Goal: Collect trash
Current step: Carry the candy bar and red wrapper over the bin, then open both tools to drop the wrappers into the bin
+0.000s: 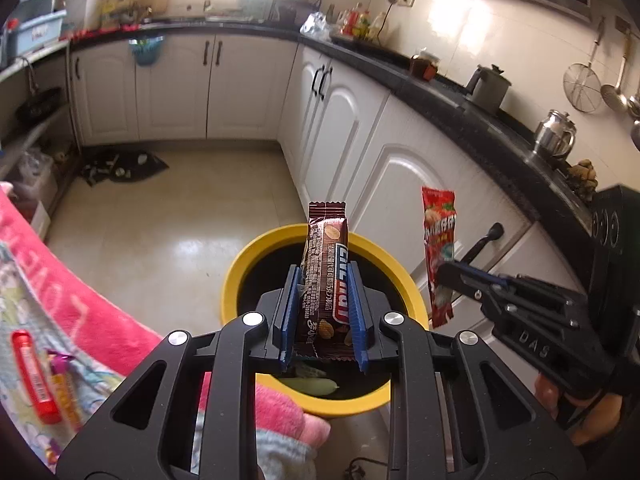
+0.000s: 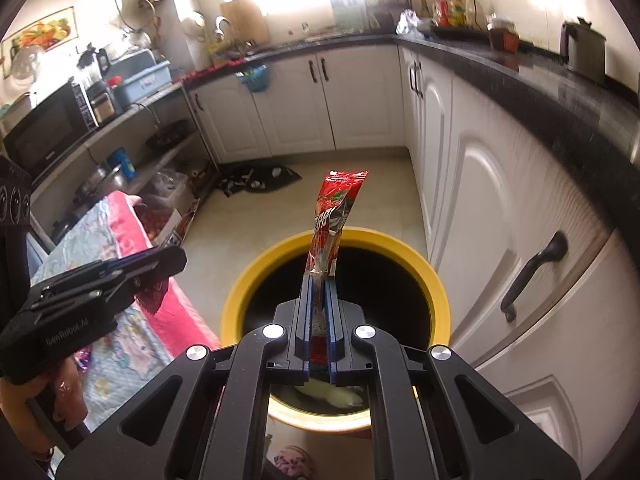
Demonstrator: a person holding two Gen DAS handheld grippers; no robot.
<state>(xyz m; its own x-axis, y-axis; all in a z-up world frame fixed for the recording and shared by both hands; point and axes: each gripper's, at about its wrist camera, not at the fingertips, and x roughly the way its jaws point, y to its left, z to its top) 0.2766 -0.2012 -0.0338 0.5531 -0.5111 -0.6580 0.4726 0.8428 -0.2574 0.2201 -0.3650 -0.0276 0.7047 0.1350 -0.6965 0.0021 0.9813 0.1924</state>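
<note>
Yellow rim of the bin point(image 1: 240, 268) sits directly below and ahead of both my grippers. My left gripper point(image 1: 325, 312) is clamped narrow on a brown snack wrapper point(image 1: 326, 256), its long axis standing up over the opening. My right gripper point(image 2: 319, 312), nearly closed, pinches a red wrapper point(image 2: 334, 216), likewise upright above the bin.

- Left gripper point(image 1: 324, 300): tilted downward, blue pads pressed on both sides of a brown wrapper point(image 1: 326, 264), which stands up between them.
- Right gripper point(image 2: 319, 308): tilted downward too, jaws almost together, clamped on a thin red wrapper point(image 2: 334, 220).
- Held side by side, near each other, not touching.
</note>
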